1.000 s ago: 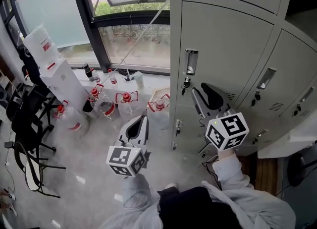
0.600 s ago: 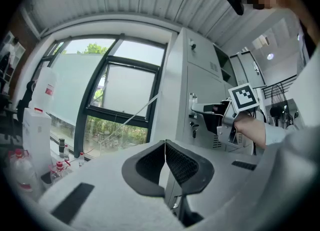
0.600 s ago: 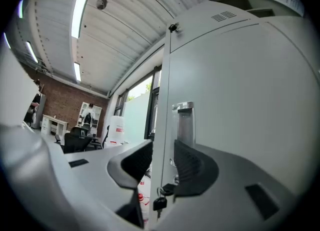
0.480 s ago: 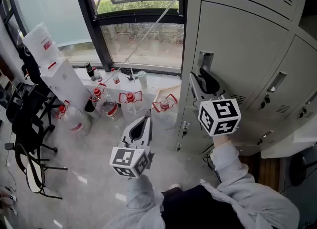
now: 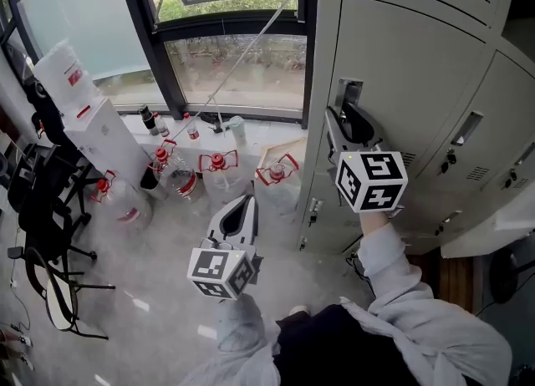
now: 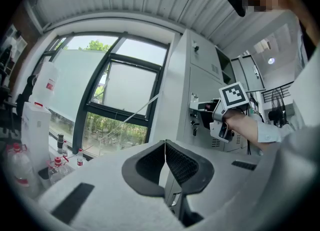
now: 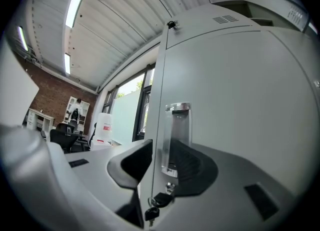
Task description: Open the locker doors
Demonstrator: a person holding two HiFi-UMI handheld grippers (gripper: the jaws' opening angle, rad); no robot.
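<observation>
Right gripper (image 5: 345,119) is up at the locker door (image 5: 414,67), and we've got its jaws standing apart, straddling the door's left edge right at the handle (image 7: 178,125). In the right gripper view we see one jaw out past the cabinet's side and the other over the door face beside that chrome handle, with neither pad pressing on anything. We read the door as closed, flush in the grey cabinet, with more doors to its right and below. A key (image 7: 159,201) hangs in the lock just under the handle. Left gripper (image 5: 241,205) sits low, well apart from the lockers and out over the floor, and we see its jaws closed tip to tip on nothing. Beyond it we have red-capped bottles (image 5: 219,171) clustered on the floor below the window (image 5: 234,67), a white dispenser (image 5: 96,129) leaning on the left, and black chairs (image 5: 46,209) at the far left.
</observation>
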